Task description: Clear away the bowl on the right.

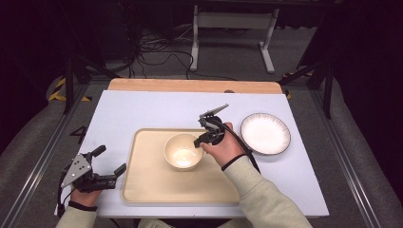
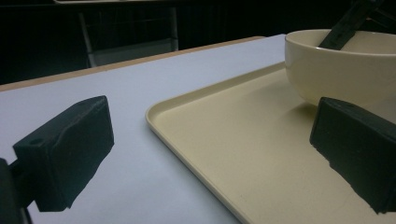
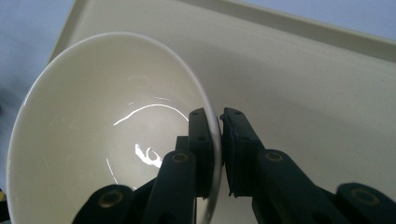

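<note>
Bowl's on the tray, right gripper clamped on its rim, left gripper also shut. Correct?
Not quite: the left gripper is open, its jaws wide apart in the left gripper view. The rest holds: the bowl sits on the tray, the right gripper clamped on its rim.

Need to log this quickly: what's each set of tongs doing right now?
Left tongs: open, holding nothing, beside the tray.
Right tongs: shut on the rim of the bowl.

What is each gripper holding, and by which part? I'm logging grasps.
The right gripper pinches the cream ceramic bowl by its rim wall. The left gripper is open, holding nothing.
</note>
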`<state>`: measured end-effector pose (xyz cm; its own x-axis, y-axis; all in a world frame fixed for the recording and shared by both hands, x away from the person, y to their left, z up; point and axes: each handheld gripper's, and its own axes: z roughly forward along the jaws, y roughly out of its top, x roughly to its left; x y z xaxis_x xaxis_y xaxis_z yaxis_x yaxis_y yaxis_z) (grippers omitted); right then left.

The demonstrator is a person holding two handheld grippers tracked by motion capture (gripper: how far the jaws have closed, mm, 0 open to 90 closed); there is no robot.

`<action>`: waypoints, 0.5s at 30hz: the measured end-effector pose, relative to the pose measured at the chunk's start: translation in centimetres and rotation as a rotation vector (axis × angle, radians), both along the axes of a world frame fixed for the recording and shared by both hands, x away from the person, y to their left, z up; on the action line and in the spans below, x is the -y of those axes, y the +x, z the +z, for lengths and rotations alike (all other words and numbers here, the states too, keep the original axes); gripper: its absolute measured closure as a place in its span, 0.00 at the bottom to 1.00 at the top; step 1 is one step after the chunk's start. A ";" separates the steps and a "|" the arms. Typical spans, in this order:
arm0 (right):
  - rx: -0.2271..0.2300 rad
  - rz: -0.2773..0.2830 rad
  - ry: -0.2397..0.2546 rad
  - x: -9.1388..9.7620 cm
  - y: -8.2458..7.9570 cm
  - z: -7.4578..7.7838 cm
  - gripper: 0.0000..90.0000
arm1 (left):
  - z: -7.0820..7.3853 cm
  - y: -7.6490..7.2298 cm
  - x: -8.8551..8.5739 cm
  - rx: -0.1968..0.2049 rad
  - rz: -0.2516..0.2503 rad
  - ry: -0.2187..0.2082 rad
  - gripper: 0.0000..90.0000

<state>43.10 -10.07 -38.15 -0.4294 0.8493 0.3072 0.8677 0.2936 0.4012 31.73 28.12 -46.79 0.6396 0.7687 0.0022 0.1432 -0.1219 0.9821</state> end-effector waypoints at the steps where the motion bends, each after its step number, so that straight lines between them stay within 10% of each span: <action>1: 0.002 0.000 0.000 0.0 0.0 -0.1 0.92 | 0.0 0.0 0.0 0.000 0.000 0.000 0.00; 15: -0.019 -0.009 -0.016 -0.2 0.3 -1.6 0.92 | 0.0 0.0 0.0 -0.001 -0.002 0.001 0.00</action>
